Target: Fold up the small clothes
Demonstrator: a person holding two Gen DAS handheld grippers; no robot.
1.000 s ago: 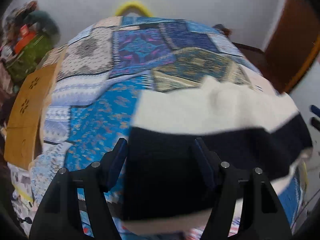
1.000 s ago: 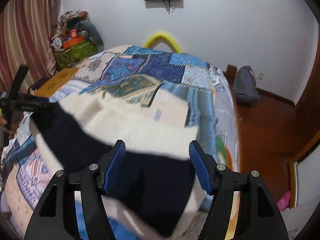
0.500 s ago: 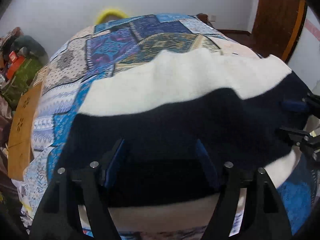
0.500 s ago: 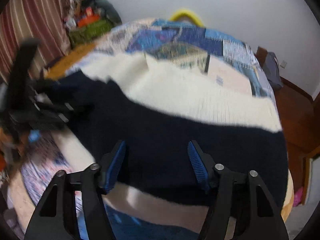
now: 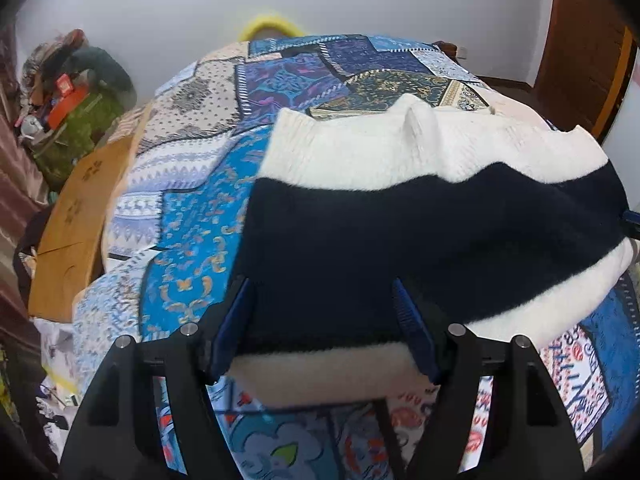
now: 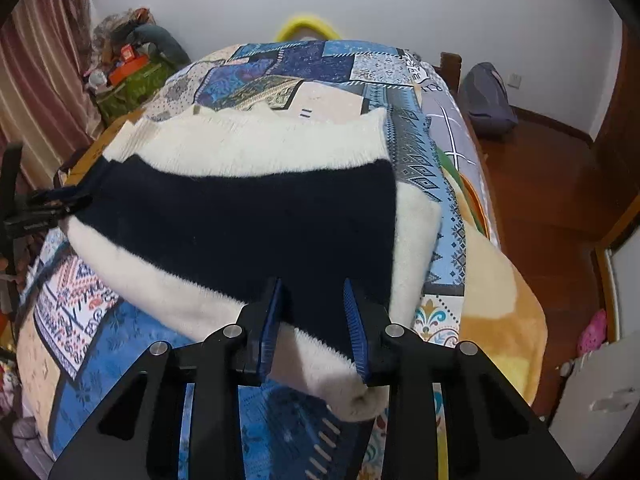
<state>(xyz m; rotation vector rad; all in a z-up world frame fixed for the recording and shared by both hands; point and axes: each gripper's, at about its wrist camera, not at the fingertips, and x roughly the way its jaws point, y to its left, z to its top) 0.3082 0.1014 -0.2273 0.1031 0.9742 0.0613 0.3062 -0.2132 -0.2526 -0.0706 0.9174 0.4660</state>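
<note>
The left hand-held gripper (image 5: 324, 330) sits at the bottom of its frame with its blue-padded fingers (image 5: 234, 326) spread wide either side of the near edge of a fuzzy cream-and-navy striped knit garment (image 5: 400, 236); whether the pads actually press the cloth I cannot tell. The right hand-held gripper (image 6: 314, 328), bottom centre of its own frame, has its fingers narrowed onto the near cream-and-navy corner of the same garment (image 6: 248, 220), which bulges out between and below them.

The garment lies across the near end of a bed covered in a blue patchwork quilt (image 5: 192, 256), filling the middle and right of the left view and the centre of the right view. In the right view's left edge the other gripper's black frame (image 6: 40, 208) touches the garment's far corner.

At the upper left of both views, a green bag (image 6: 128, 88) is stuffed with orange boxes and bundled odds and ends. A grey backpack (image 6: 486, 100) rests on the wooden floor at the upper right.
</note>
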